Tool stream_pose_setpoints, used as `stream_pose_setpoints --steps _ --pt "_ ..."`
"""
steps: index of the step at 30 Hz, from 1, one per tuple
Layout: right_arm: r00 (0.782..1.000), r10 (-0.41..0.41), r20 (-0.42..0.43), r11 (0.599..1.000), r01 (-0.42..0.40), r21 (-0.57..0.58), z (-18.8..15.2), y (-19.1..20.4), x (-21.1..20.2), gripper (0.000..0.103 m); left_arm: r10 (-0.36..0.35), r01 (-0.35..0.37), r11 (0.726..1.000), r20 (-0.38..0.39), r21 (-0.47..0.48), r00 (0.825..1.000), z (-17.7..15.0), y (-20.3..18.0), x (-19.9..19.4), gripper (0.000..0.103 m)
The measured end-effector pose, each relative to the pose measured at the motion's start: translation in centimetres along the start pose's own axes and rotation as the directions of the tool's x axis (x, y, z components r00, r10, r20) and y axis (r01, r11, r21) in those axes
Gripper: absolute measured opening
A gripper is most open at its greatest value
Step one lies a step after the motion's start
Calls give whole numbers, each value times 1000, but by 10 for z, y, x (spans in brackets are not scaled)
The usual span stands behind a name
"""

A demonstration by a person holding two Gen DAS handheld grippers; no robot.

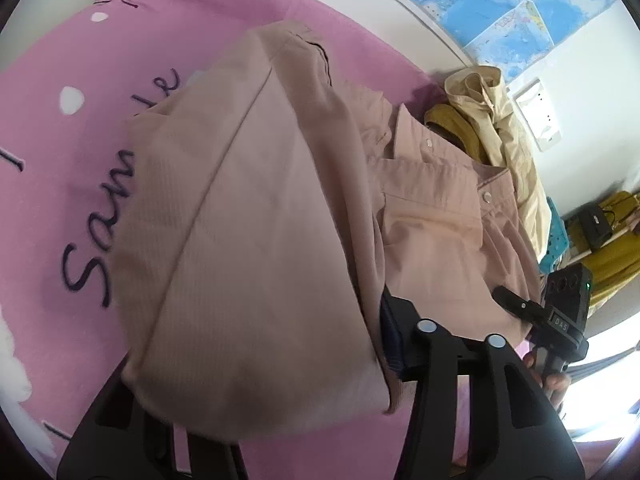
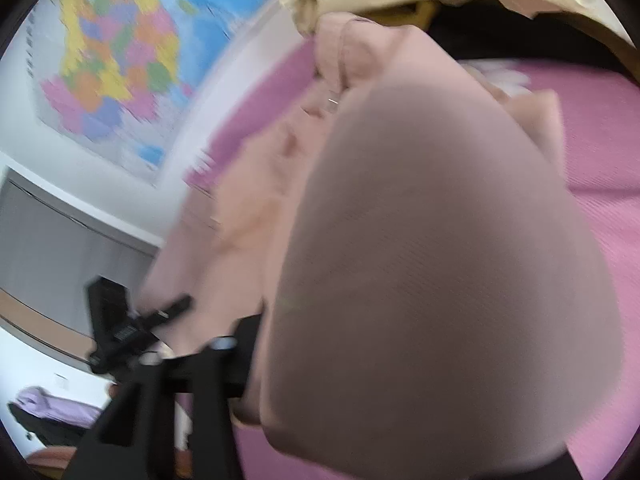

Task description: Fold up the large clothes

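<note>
Both grippers, left gripper (image 1: 256, 412) and right gripper (image 2: 360, 412), sit low over the bed (image 1: 60, 200), jaws pinched on the pink shirt (image 1: 260, 220), lifting its fold mid-bed.

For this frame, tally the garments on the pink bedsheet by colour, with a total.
Dusty pink: 1, the pink shirt draped over the left hand-held gripper
Cream/beige: 1, the cream garment by the wall
Mustard yellow: 1, the mustard garment beneath the cream one
Total: 3
</note>
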State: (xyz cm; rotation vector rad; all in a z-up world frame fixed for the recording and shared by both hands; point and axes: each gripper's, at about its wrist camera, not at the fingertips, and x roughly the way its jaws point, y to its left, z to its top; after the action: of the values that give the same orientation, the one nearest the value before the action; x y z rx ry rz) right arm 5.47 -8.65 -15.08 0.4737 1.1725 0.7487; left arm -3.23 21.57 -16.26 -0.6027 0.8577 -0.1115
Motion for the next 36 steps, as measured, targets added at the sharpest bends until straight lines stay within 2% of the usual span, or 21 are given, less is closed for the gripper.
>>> stream_pose_setpoints --steps 1,2,3,6,9,10,13,17,20,21,22,24,25,26,27,28,30,32,33,35,36 --pt "1000 -11 -16 999 11 -31 -3 4 -7 58 -2 2 1000 8 31 1000 -2 -2 -6 54" --pt "999 -35 -26 998 33 -60 -4 4 -14 70 4 -6 997 31 79 1000 -5 -6 -18 55" --pt "996 -81 -28 992 78 -100 -7 7 -24 72 -17 11 992 51 127 999 -8 -9 -31 57" --pt "985 -170 -20 969 163 -188 -13 11 -58 72 -143 122 971 87 204 986 -16 -5 -72 69" --pt "964 -244 103 931 263 -255 -14 17 -102 72 -158 99 958 205 271 966 -19 -2 -115 80" --pt "954 -249 169 915 289 -280 -10 24 -115 73 -147 80 957 229 279 962 -15 -5 -121 83" --pt "941 -236 241 878 313 -363 3 44 -105 73 -56 -27 946 246 323 968 0 -19 -109 83" --pt "953 -248 173 831 301 -468 27 69 -33 71 61 -114 920 149 376 987 18 -34 -52 83" --pt "946 -300 122 813 320 -486 40 73 9 69 164 -173 900 58 400 985 26 -41 0 78" --pt "948 -303 92 823 310 -476 46 70 20 69 183 -184 898 40 400 982 27 -39 12 78" --pt "950 -304 72 836 302 -457 50 66 29 65 196 -191 895 31 402 980 27 -38 18 77" --pt "944 -323 60 833 314 -455 53 62 43 48 203 -196 893 26 405 979 31 -37 26 77" --pt "937 -343 69 820 334 -465 52 58 47 35 205 -199 894 27 402 978 31 -36 27 77" --pt "935 -347 79 811 341 -475 50 56 47 9 207 -201 893 27 403 978 33 -36 28 76" --pt "938 -335 89 808 334 -486 49 57 47 4 211 -205 890 30 407 977 35 -38 30 71" --pt "937 -332 109 811 342 -475 49 57 42 4 228 -225 885 40 408 973 36 -38 31 56" --pt "944 -286 162 834 329 -444 52 59 25 3 254 -257 880 62 399 965 42 -42 30 35" --pt "941 -240 240 848 323 -420 57 68 3 3 223 -238 901 83 364 971 51 -43 21 21" --pt "929 -224 294 846 335 -413 61 75 -11 3 191 -217 914 109 344 976 58 -44 12 18" --pt "899 -200 390 840 362 -403 67 88 -31 2 150 -199 923 168 330 974 69 -52 -1 21" --pt "884 -201 423 837 379 -394 73 91 -36 2 137 -195 923 188 333 973 73 -55 -6 35"
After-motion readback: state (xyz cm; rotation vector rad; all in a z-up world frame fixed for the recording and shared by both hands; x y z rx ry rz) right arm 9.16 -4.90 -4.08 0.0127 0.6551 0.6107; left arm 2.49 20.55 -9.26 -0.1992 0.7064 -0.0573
